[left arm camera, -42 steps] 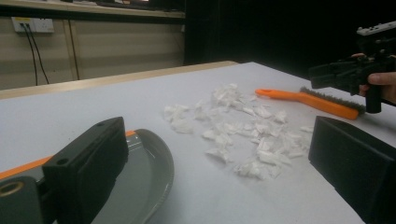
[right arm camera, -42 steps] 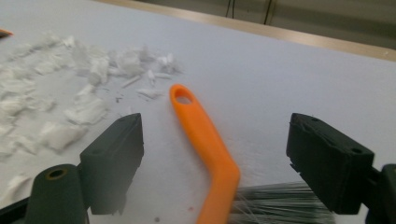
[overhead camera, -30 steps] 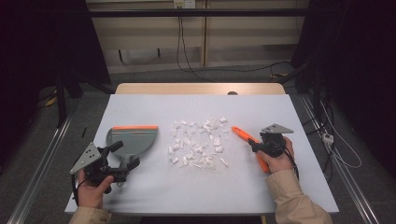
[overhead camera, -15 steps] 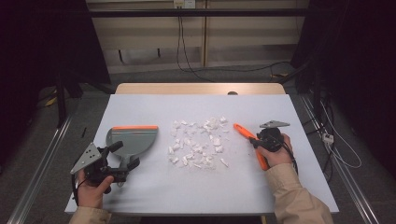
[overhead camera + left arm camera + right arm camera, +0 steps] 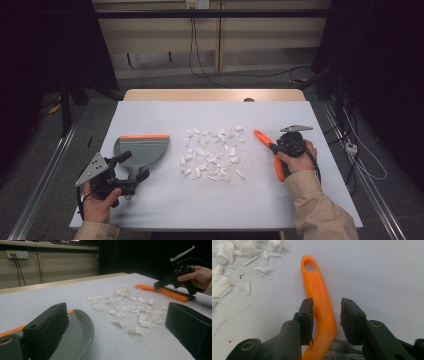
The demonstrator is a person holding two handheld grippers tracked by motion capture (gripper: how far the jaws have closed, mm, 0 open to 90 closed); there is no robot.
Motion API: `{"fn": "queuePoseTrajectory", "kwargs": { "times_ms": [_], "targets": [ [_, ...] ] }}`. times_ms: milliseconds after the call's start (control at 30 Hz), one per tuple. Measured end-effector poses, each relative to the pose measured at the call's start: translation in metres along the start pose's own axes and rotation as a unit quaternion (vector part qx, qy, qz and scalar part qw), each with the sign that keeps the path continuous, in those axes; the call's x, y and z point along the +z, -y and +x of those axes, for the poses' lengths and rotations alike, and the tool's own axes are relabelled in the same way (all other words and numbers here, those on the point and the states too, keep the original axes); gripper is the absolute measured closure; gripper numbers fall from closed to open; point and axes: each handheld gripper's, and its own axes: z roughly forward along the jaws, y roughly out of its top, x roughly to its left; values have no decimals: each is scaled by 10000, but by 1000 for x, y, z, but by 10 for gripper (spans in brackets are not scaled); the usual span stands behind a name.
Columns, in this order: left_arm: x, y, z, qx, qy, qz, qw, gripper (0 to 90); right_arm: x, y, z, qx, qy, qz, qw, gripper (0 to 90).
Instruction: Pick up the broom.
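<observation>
Two grippers were at work over a pale table [image 5: 210,210] strewn with white paper scraps [image 5: 212,152]. The right gripper [image 5: 326,315] stood with its jaws partly open, straddling the handle of an orange brush [image 5: 318,290] that lay flat at the right of the table; a gap remained on the far side of the handle, so nothing was clamped yet. The left gripper [image 5: 117,332] was spread wide and held nothing, poised at the near end of a grey dustpan [image 5: 140,152] at the left, with the scraps lying between the two tools.

Risks, as a judgement:
- The handle was smooth, rounded plastic that curved near the jaws. A closure set off-centre could make it twist or squirt sideways.
- The jaws sat close to the bristles [image 5: 342,350]. Closing lower would probably catch the soft dark fibres instead of the rigid handle, giving a weak hold.
- The scraps were light, crumpled and loosely scattered. A fast sweep could flick them past the pan or off the table.
- The pan was a shallow, glossy scoop with an orange lip [image 5: 145,136]. Unsteadied, it could slide away from the brush on the smooth top.

A hanging hole [image 5: 309,267] pierced the handle's far end.
</observation>
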Motion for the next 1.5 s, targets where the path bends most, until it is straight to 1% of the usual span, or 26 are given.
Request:
{"fn": "queuePoseTrajectory", "kwargs": {
  "times_ms": [67,133,167,200,267,333,400,433,533,567,633,667,800,900,933,1000,1033,1167,1300,1333,1367,1400,1433,1467,1500],
  "targets": [
    [0,0,0,21,-4,32,10000,45,2,-2,-1,-19,-14,100,9999,641],
    [0,0,1,24,-6,42,10000,45,5,-2,-2,49,-82,189,9998,638],
    [0,0,1,22,-7,41,10000,45,6,-2,-1,80,-93,282,9995,638],
    [0,0,1,24,2,39,10000,45,8,-2,0,33,-94,397,9992,629],
    [0,1,1,52,1,58,10000,45,9,-5,3,-20,10,482,9988,649],
    [1,1,1,45,11,60,10000,45,10,-8,6,-150,73,603,9980,663],
    [1,1,1,45,6,52,10000,45,11,-10,6,-207,49,700,9973,675],
    [1,1,1,42,-2,63,10000,45,12,-11,6,-169,27,743,9971,692],
    [1,0,1,48,-19,69,10000,45,12,-12,8,-113,88,795,9967,694],
    [1,0,1,45,-25,50,10000,45,13,-11,8,-83,120,775,9969,695],
    [1,-1,0,31,-37,14,10000,46,13,-11,6,-4,87,751,9971,696],
    [2,-1,0,27,-41,-6,10000,46,13,-11,6,-4,87,751,9971,696],
    [2,-3,-1,39,-53,-33,10000,47,13,-11,8,46,149,779,9968,699],
    [2,-4,-2,10,-65,-71,10000,47,13,-12,9,59,180,783,9967,700],
    [2,-4,-2,11,-87,-80,9999,46,13,-13,9,14,201,812,9965,700],
    [2,-5,-3,16,-86,-88,9999,47,13,-16,9,16,192,915,9956,701],
    [2,-6,-3,30,-83,-103,9999,46,13,-17,9,62,199,962,9951,701],
    [1,-9,-5,4,-104,-182,9998,47,13,-18,10,28,219,957,9952,702],
    [1,-9,-6,38,-113,-156,9998,47,12,-19,10,-5,235,953,9952,705],
    [1,-10,-6,25,-130,-160,9998,47,11,-19,10,-60,284,933,9952,721],
    [1,-10,-7,25,-125,-179,9998,47,8,-21,10,-187,375,862,9954,740],
    [1,-10,-7,0,-123,-202,9997,47,3,-24,9,-140,380,722,9966,900],
    [2,-10,-7,17,-105,-185,9998,47,-6,-29,7,280,94,418,9987,900],
    [2,-10,-7,40,-93,-169,9998,47,-10,-34,6,355,-62,506,9981,900],
    [2,-10,-8,26,-92,-144,9999,46,-9,-36,8,82,-87,825,9965,900]
  ]
}}
